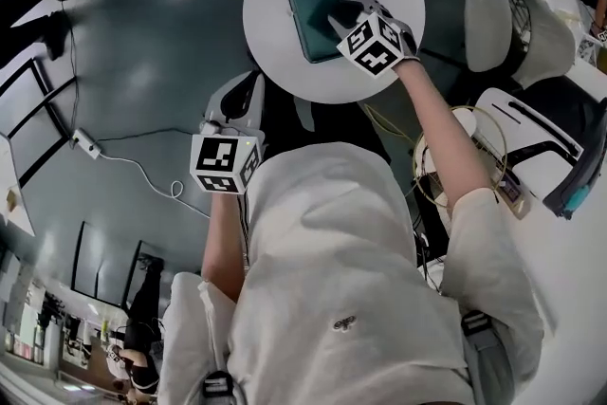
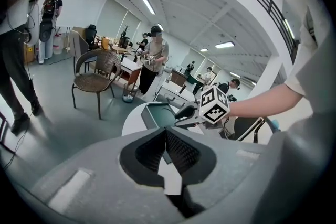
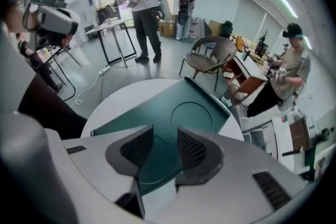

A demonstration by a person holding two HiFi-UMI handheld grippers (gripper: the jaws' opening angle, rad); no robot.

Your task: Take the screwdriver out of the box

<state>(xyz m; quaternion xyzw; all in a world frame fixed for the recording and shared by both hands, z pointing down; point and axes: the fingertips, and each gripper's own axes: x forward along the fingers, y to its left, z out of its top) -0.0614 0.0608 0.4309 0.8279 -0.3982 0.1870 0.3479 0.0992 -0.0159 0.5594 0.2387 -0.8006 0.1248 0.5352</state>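
Black ribbed pads (image 3: 191, 149) of the right gripper (image 3: 165, 131) stand apart with nothing between them. They hang over the flat lid of the teal box (image 3: 178, 107), and no view shows whether they touch it. The left gripper (image 2: 166, 131) has its pads pressed together on nothing and is held low, off the near edge of the round white table (image 1: 275, 52), well apart from the box. The box lies closed, with a round embossed ring on its lid. The screwdriver is not visible in any view and is presumably inside.

Likely faults from this position:

- **Poor purchase.** The lid looks smooth and broad, and the jaws come at it steeply from above. They may close on the bare surface and slip off rather than catch the lid's edge.
- **Box sliding.** Nothing steadies the box. A push or pull at the lid could skid it across the table, and in the head view its far end lies not far from the rim.
- **Box lifting.** If the lid is stiff, the whole box could rise with it, tilt and drop, spilling whatever is inside.

Bringing the idle left gripper up to brace the box would probably reduce the last two risks.
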